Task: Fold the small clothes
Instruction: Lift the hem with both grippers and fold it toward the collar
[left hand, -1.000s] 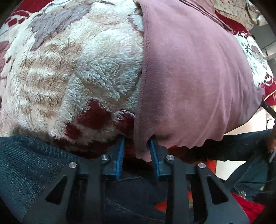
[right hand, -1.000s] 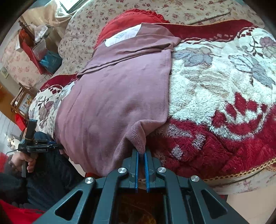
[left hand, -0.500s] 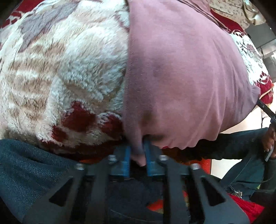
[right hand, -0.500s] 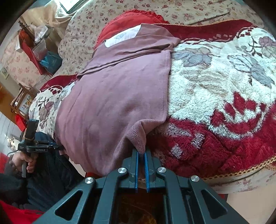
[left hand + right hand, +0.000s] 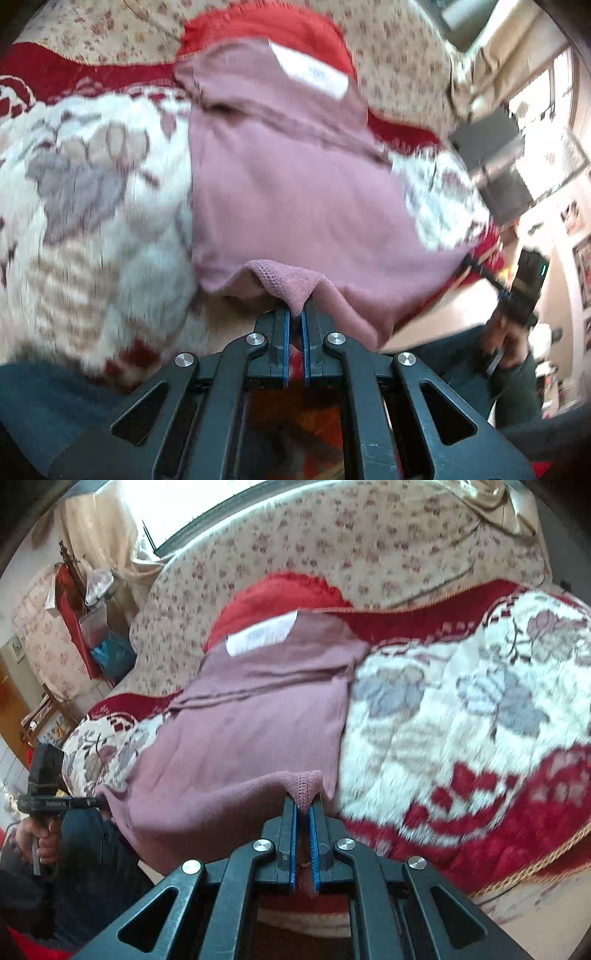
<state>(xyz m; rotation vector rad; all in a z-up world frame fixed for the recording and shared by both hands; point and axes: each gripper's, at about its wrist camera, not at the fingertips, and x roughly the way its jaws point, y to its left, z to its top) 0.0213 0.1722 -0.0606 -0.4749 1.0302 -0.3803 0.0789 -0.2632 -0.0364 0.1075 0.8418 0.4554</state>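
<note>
Left claw [image 5: 294, 314], open around the hem corner a second ago, now clamped on the near-left corner of the pink garment [image 5: 288, 206]. Right claw [image 5: 303, 805] likewise pinched tight on the near-right hem corner, as before. Both corners raised off the red-and-white blanket [image 5: 461, 731]; rest of garment spread flat on it, upper part already folded over near the white label [image 5: 262, 633]. Motion blur in both views. Judged ready for carrying the hem forward over the body for the next fold.
</note>
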